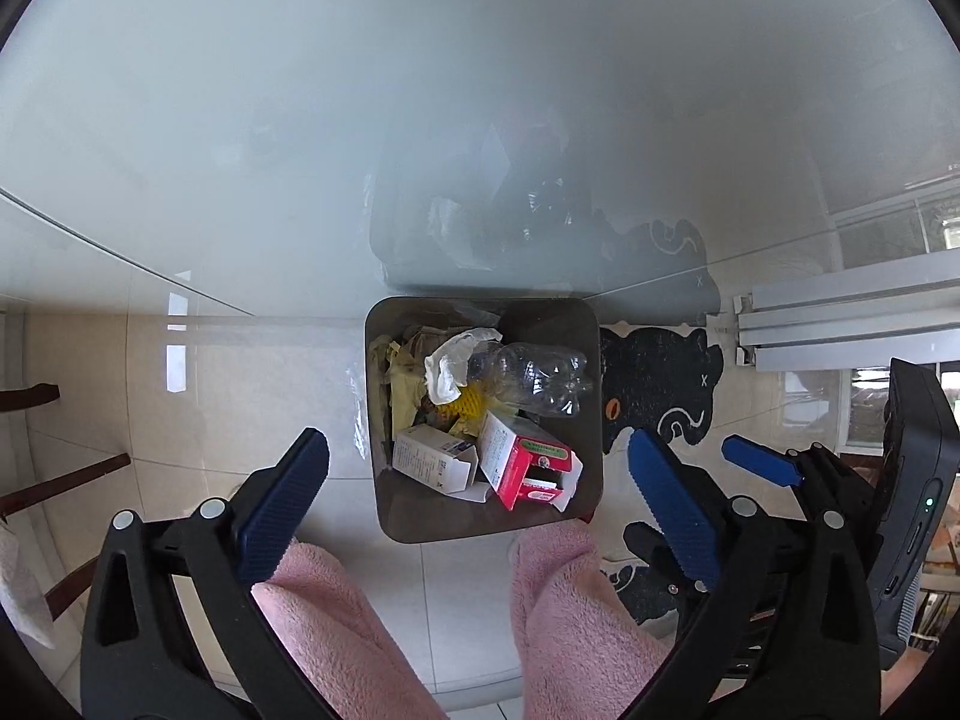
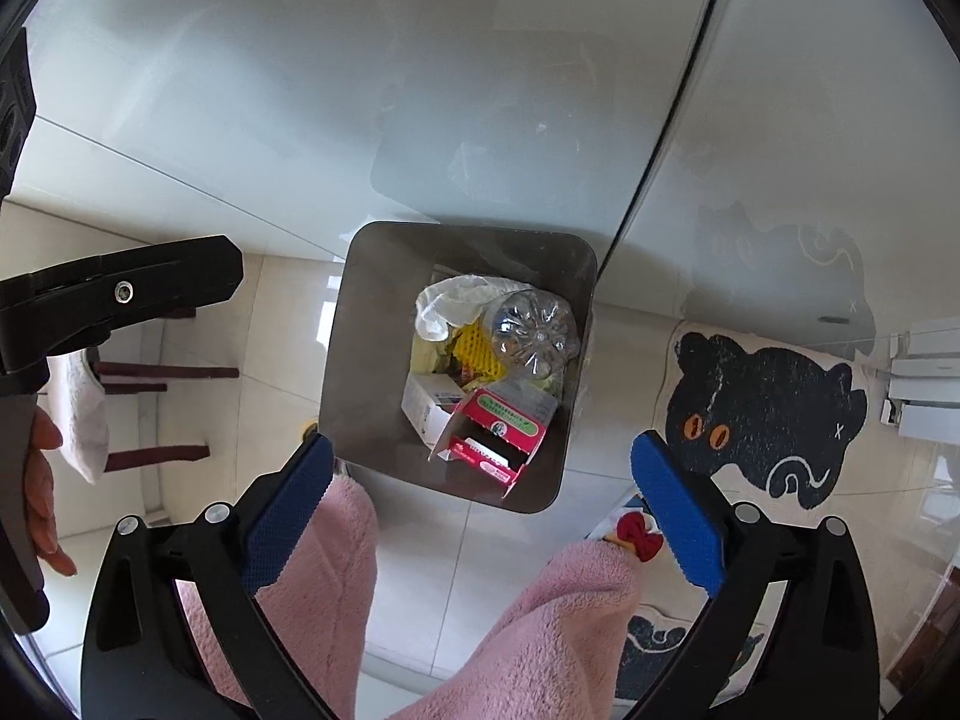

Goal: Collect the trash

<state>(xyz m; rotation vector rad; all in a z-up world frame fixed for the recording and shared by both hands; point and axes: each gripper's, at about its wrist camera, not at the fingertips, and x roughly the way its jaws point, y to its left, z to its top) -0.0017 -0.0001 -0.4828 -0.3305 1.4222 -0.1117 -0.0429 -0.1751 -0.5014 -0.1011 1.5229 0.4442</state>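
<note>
A dark grey square bin stands on the tiled floor below both grippers. Inside lie a clear plastic bottle, crumpled white tissue, yellow foam netting, a white box and a red-and-white carton. My left gripper points down over the bin, open, with nothing between its blue pads. My right gripper hangs beside it, also open and holding nothing.
A frosted glass tabletop fills the upper part of both views. A black cat mat lies right of the bin. Dark chair legs stand to the left. A person's pink-clad legs are in front.
</note>
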